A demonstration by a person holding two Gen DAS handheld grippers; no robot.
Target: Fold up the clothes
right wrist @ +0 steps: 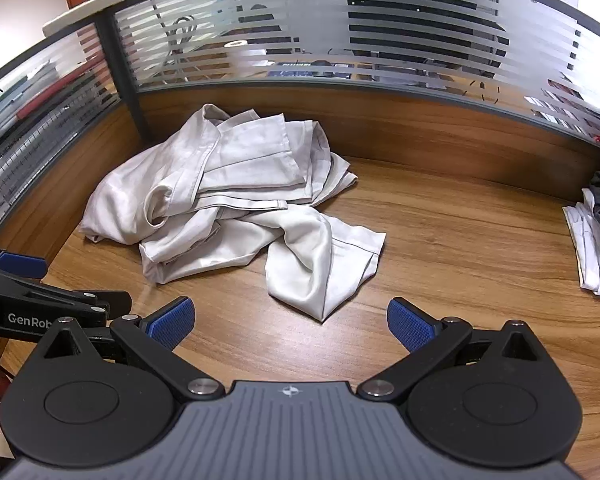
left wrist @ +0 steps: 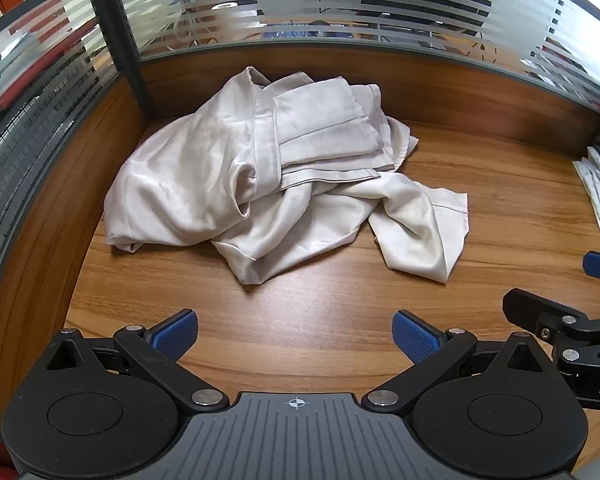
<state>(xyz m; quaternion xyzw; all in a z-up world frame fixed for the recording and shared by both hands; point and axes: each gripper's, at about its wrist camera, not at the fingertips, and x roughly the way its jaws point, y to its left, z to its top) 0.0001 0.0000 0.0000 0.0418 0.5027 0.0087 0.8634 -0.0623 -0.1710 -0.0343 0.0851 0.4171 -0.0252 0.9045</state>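
Observation:
A crumpled pale beige satin garment (left wrist: 268, 176) lies in a heap on the wooden desk (left wrist: 340, 312), toward the back left corner. In the right wrist view the same garment (right wrist: 228, 208) has a loose hemmed end reaching toward me. My left gripper (left wrist: 295, 334) hovers open over bare desk, a short way in front of the heap. My right gripper (right wrist: 291, 322) is open too, its fingers just short of the nearest cloth tip. Neither holds anything. Each gripper shows at the edge of the other's view.
A stack of folded white and grey clothes (right wrist: 596, 232) sits at the right edge of the desk. Wooden partitions topped with striped frosted glass (left wrist: 340, 8) wall the desk at the back and left. Bare wood lies between the heap and the stack.

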